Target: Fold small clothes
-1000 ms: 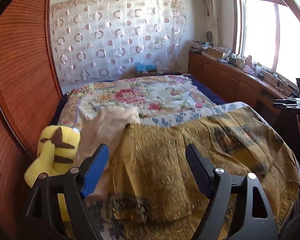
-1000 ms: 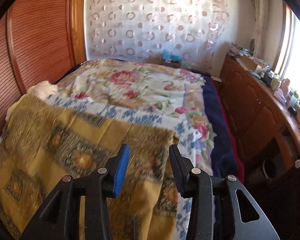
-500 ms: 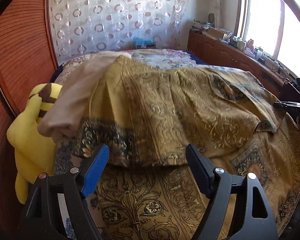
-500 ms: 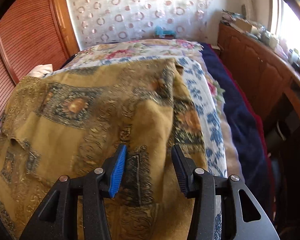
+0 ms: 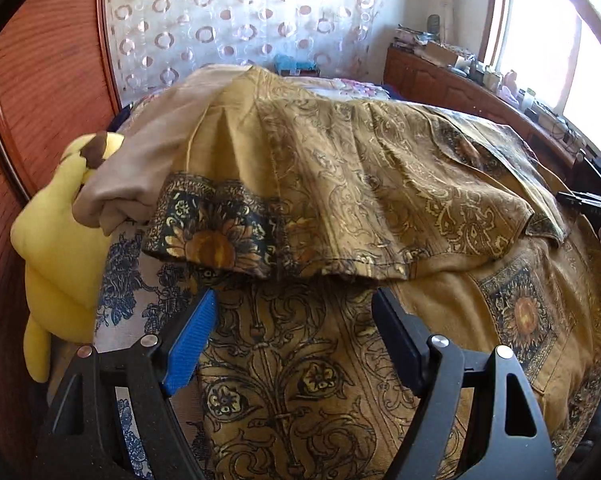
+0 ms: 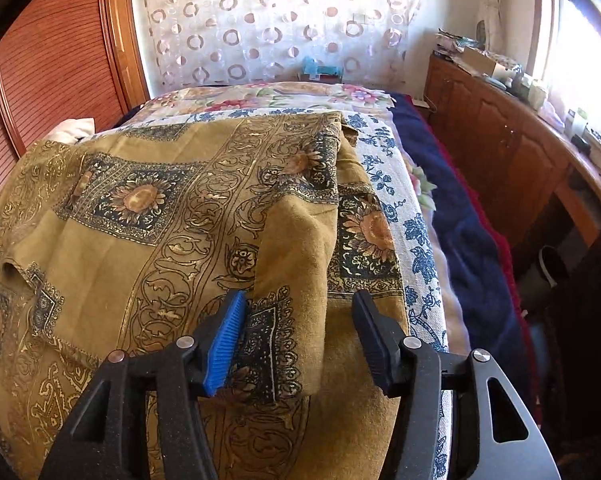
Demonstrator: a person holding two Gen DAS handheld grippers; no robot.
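Bed (image 6: 472, 240) with dark blue blanket exposed along right side. Spread directly on it: floral quilt with pink and red flowers (image 6: 284, 96) at far end, white cloth with blue flower print (image 6: 416, 240) nearer. Draped over blue-print cloth: mustard-gold garment with dark sunflower panels (image 5: 340, 360), one edge folded back onto itself. Yellow plush toy (image 5: 56, 264) at left edge.

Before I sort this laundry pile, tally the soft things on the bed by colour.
Mustard-gold patterned garment: 1
Beige garment: 1
Yellow plush toy: 1
Blue-and-white floral cloth: 1
Total: 4
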